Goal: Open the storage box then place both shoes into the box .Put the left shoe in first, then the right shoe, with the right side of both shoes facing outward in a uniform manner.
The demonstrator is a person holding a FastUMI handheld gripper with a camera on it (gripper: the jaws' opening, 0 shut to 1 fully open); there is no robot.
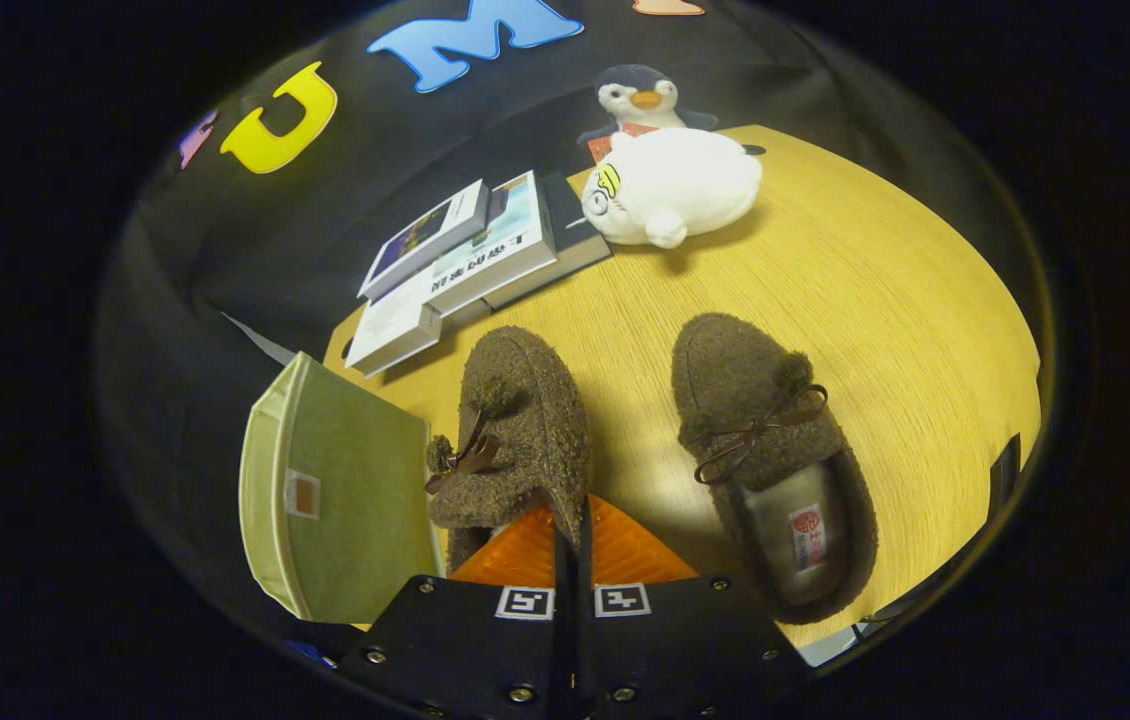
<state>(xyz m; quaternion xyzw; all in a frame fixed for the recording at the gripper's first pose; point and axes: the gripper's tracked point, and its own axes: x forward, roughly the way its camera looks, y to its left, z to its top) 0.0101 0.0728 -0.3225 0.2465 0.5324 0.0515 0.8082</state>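
The gripper (573,535) has its two fingers pressed close together, clamped on the rear rim of a fuzzy brown slipper with a dark ribbon bow (515,430); the thin wall of the heel opening sits between the two fingers, and the pads meet it from either side. This held slipper runs lengthwise away from the fingers, heel at the fingertips and rounded toe pointing ahead toward the books; it is rolled onto its side so that the bow and pompoms face the box on the left; whether it rests on the table or is lifted clear cannot be told.

Just left of the fingers stands a pale green fabric storage box (335,490), its flat cloth face with a small sewn tag turned toward the held slipper and close beside it.

To the right of the fingers lies the second fuzzy brown slipper with a matching bow (770,450), sole down on the light wooden tabletop (905,330), opening upward, its long axis roughly parallel to the first, toe pointing away, heel nearer the gripper.

Beyond both slippers sits a loose stack of books (470,265); further on, a white plush animal (675,185) lies on the table, with a grey-and-white penguin plush (640,97) behind it.
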